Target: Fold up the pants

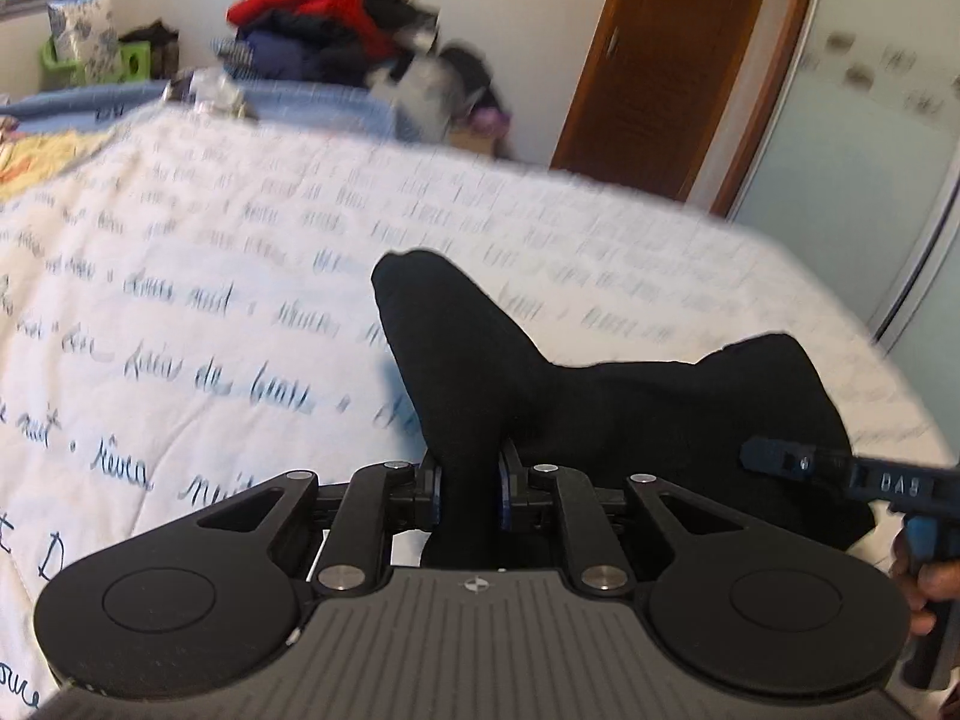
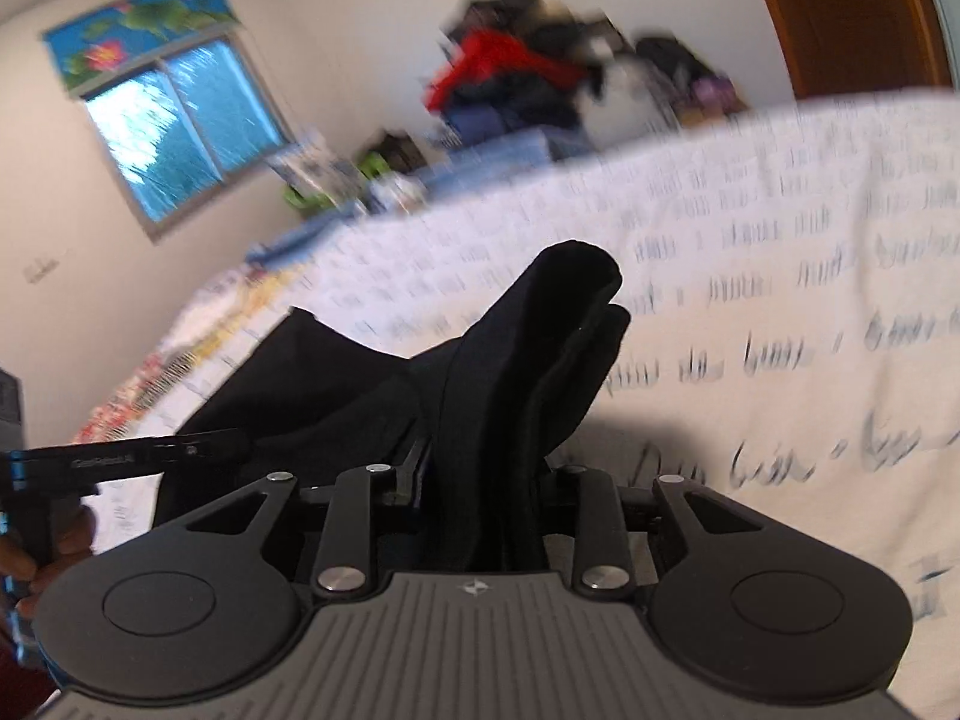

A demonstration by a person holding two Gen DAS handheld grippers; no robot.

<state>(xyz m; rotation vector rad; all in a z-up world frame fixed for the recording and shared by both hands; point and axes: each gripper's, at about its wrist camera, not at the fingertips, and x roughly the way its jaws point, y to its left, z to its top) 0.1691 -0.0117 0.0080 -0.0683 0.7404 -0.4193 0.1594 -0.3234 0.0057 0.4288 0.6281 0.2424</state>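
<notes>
Black pants [image 1: 600, 402] lifted off white bedspread [image 1: 210, 276], bunched between both claws. Left gripper [image 1: 469, 489] pinching one fold; right gripper [image 2: 480, 480] pinching another. Clothes pile [image 1: 324, 24] by far wall, wooden door [image 1: 660, 60] beyond bed.

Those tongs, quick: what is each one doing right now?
Left tongs: closed on the black pants.
Right tongs: closed on the same pants.

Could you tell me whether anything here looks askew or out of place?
Only the heap of clothes with a red garment jumbled beyond the white script-printed bedspread. The black fabric pants hang bunched between both hand-held grippers, as expected mid-fold.
</notes>
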